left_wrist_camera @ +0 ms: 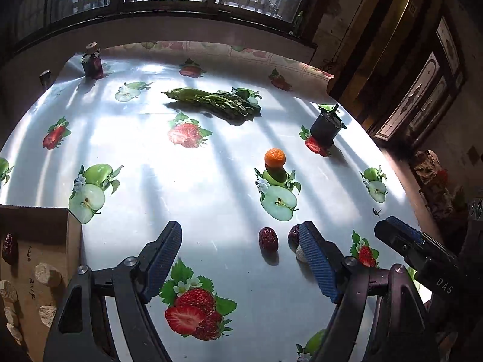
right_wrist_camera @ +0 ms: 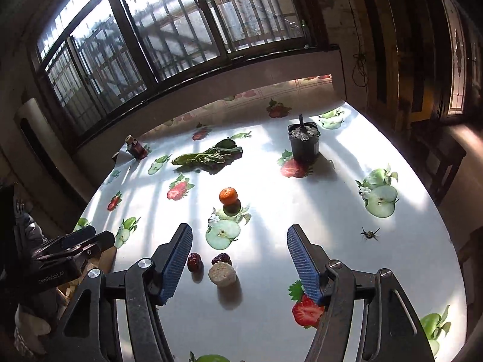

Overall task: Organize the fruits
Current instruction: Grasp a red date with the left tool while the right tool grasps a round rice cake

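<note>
I see the table [right_wrist_camera: 302, 199], under a glossy fruit-print cloth, running ahead of both grippers to a barred window [right_wrist_camera: 169, 30]. Only my left wrist view shows the cardboard box [left_wrist_camera: 45, 235] left of the left gripper [left_wrist_camera: 240, 238], holding one date and pale chunks. Only my right wrist view shows the whole pale chunk [right_wrist_camera: 222, 274], between the fingers of the right gripper [right_wrist_camera: 240, 241]. Both grippers stand apart, empty. Two dates [right_wrist_camera: 194, 261] lie just ahead, the nearer's long axis pointing away. The orange [right_wrist_camera: 228, 196] sits farther ahead.

orange tangerine [right_wrist_camera: 228, 196], dark red dates [right_wrist_camera: 194, 261], fruit-printed tablecloth [right_wrist_camera: 332, 211], blue fingers [right_wrist_camera: 178, 262]
</note>
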The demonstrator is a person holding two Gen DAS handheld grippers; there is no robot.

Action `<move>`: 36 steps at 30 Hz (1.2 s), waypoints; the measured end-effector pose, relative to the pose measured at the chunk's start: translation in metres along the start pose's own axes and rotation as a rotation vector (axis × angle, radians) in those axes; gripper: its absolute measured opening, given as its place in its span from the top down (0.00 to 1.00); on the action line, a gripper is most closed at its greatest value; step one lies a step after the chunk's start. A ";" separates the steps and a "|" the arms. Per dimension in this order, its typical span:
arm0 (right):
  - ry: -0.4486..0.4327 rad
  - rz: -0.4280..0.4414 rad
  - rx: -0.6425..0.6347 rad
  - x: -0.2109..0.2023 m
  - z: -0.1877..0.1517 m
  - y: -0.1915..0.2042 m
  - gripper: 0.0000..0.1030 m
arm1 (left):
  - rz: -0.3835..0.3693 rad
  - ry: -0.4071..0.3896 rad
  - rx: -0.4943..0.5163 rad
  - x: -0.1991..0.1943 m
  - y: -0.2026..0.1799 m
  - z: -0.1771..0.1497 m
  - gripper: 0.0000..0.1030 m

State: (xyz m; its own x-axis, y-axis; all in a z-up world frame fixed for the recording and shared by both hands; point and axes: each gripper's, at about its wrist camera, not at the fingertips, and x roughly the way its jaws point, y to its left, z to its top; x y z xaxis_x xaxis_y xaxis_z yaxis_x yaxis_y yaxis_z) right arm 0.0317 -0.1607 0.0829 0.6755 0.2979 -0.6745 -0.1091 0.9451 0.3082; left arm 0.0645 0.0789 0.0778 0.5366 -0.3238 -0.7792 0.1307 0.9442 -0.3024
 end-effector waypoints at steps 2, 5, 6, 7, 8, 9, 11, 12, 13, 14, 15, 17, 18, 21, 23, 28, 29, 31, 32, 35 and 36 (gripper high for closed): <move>0.048 0.008 -0.027 0.025 -0.016 0.006 0.41 | -0.035 0.058 -0.040 0.027 0.004 -0.005 0.34; 0.077 0.010 -0.072 0.051 -0.032 0.014 0.42 | -0.051 0.083 -0.038 0.049 -0.001 -0.009 0.39; 0.079 0.009 -0.084 0.055 -0.035 0.016 0.42 | -0.058 0.082 -0.032 0.053 -0.004 -0.010 0.39; 0.081 0.003 -0.096 0.060 -0.037 0.017 0.42 | -0.061 0.083 -0.020 0.056 -0.006 -0.011 0.39; 0.084 -0.004 -0.107 0.063 -0.039 0.018 0.42 | -0.059 0.086 -0.006 0.060 -0.010 -0.012 0.39; 0.087 -0.010 -0.115 0.068 -0.040 0.018 0.42 | -0.054 0.089 0.007 0.063 -0.013 -0.014 0.39; 0.093 -0.021 -0.130 0.074 -0.042 0.019 0.42 | -0.050 0.102 0.018 0.072 -0.016 -0.014 0.39; 0.095 -0.031 -0.138 0.077 -0.043 0.020 0.42 | -0.053 0.104 0.020 0.075 -0.017 -0.015 0.41; 0.099 -0.040 -0.145 0.080 -0.044 0.020 0.42 | -0.051 0.089 0.032 0.074 -0.019 -0.014 0.42; 0.106 -0.047 -0.150 0.083 -0.045 0.021 0.42 | -0.057 0.095 0.040 0.076 -0.020 -0.014 0.47; 0.110 -0.052 -0.153 0.086 -0.046 0.022 0.42 | -0.063 0.098 0.044 0.077 -0.022 -0.013 0.54; 0.110 -0.051 -0.159 0.088 -0.047 0.022 0.49 | -0.066 0.100 0.061 0.079 -0.025 -0.014 0.65; 0.108 -0.049 -0.162 0.088 -0.047 0.023 0.59 | -0.061 0.099 0.074 0.080 -0.027 -0.016 0.73; 0.093 -0.077 -0.170 0.084 -0.048 0.023 0.63 | -0.036 0.083 0.118 0.078 -0.030 -0.022 0.79; 0.089 -0.094 -0.157 0.081 -0.048 0.019 0.63 | -0.024 0.080 0.122 0.076 -0.029 -0.024 0.79; 0.073 -0.122 -0.099 0.074 -0.046 0.001 0.63 | 0.029 0.065 0.120 0.062 -0.025 -0.029 0.79; 0.070 -0.123 -0.087 0.073 -0.045 -0.002 0.63 | 0.035 0.056 0.119 0.055 -0.025 -0.030 0.79; 0.062 -0.122 -0.071 0.070 -0.045 -0.005 0.63 | 0.041 0.029 0.126 0.039 -0.026 -0.035 0.79; 0.058 -0.125 -0.068 0.069 -0.045 -0.006 0.63 | 0.044 0.013 0.132 0.030 -0.027 -0.037 0.79; 0.047 -0.128 -0.063 0.066 -0.045 -0.005 0.63 | 0.052 -0.046 0.147 0.001 -0.029 -0.048 0.79; 0.042 -0.128 -0.064 0.065 -0.045 -0.005 0.63 | 0.058 -0.064 0.150 -0.007 -0.028 -0.052 0.79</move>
State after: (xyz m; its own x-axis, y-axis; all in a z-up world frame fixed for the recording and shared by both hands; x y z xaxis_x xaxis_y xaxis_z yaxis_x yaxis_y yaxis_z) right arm 0.0434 -0.1397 0.0076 0.6556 0.1786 -0.7337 -0.0712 0.9819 0.1753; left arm 0.0131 0.0513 0.0634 0.5984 -0.2685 -0.7548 0.2182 0.9612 -0.1689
